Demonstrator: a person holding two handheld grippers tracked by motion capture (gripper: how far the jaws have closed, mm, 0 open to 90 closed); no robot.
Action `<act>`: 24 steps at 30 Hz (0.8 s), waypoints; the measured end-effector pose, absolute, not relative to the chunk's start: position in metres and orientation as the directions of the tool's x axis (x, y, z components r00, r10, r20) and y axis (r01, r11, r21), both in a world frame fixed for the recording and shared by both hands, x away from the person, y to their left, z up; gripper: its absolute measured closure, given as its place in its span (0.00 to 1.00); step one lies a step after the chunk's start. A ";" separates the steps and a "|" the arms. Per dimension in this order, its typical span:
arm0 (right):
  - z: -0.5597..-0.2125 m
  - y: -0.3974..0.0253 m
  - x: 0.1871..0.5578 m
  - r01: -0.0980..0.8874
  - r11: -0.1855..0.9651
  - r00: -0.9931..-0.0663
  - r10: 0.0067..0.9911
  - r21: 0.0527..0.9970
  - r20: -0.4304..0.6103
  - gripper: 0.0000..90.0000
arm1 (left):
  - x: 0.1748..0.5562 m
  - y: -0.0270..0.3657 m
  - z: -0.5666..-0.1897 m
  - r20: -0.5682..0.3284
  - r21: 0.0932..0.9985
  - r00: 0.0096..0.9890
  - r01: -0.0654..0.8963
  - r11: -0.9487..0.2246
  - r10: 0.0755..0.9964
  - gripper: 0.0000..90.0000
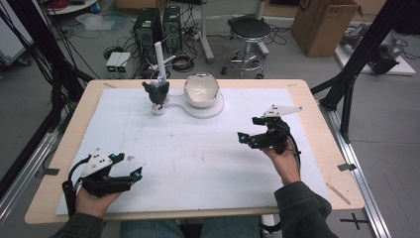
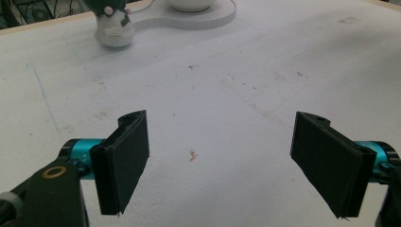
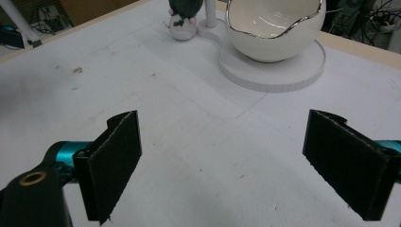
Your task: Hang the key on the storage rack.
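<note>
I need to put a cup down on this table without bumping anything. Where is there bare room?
The white mat is bare between the left claw and right claw, and forward toward the back edge. Crowded only at back centre: the egg-shaped bowl on its round base, beside the small dark figurine.

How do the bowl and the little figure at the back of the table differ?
The bowl is white, round and open-topped with a wavy shiny rim; the figure is dark on a pale base. The bowl is wider, the figure narrower. The bowl is to the right, the figure to the left. Both sit on the white stand.
</note>
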State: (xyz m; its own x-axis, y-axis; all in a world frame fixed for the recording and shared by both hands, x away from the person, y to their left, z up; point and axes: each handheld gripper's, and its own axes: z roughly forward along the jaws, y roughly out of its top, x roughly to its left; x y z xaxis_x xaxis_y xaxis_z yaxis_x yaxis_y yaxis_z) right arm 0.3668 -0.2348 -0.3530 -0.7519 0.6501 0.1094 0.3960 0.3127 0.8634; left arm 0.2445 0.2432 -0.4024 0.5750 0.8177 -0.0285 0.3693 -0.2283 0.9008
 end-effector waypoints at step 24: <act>-0.366 -0.260 0.344 0.397 0.294 -0.724 0.682 0.869 0.100 0.13 | 0.245 0.243 -0.402 -0.026 0.900 0.576 0.369 -0.231 0.817 0.23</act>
